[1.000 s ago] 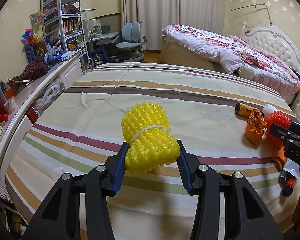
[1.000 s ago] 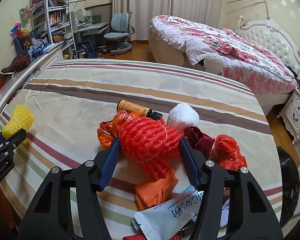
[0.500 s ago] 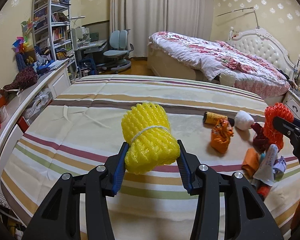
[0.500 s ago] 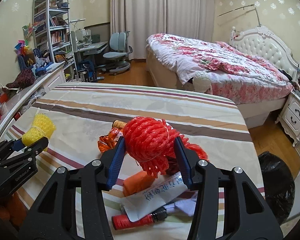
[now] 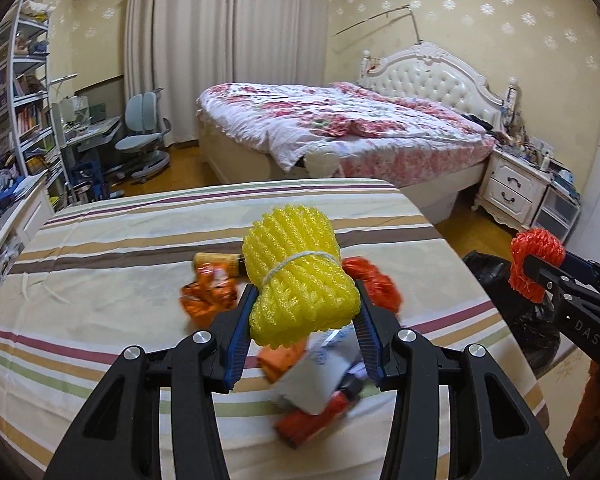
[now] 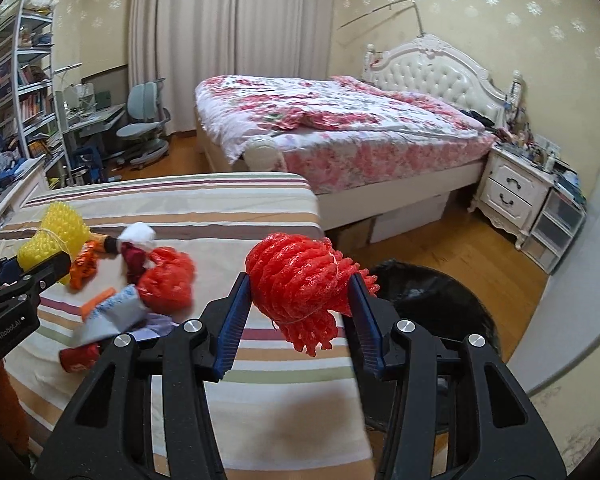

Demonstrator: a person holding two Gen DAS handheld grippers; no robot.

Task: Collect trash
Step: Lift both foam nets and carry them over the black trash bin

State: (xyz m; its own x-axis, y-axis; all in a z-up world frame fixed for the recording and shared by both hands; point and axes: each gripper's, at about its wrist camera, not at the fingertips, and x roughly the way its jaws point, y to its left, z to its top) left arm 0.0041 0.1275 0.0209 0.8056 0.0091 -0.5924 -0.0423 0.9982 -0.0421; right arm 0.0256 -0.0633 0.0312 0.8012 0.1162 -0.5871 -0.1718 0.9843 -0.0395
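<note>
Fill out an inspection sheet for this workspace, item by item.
Surface: striped bedsheet over a low bed.
Job's things: yellow foam net bundle and red foam net bundle, both held; black trash bag on the floor beside the bed.
Clutter: red plastic bag, orange wrappers, white wad, brown bottle and a pouch piled on the sheet.
Grippers: left gripper clamps the yellow bundle; right gripper clamps the red one.
Cables: nothing seen.
Surroundings: floral bed, nightstand, desk chair, bookshelf.
</note>
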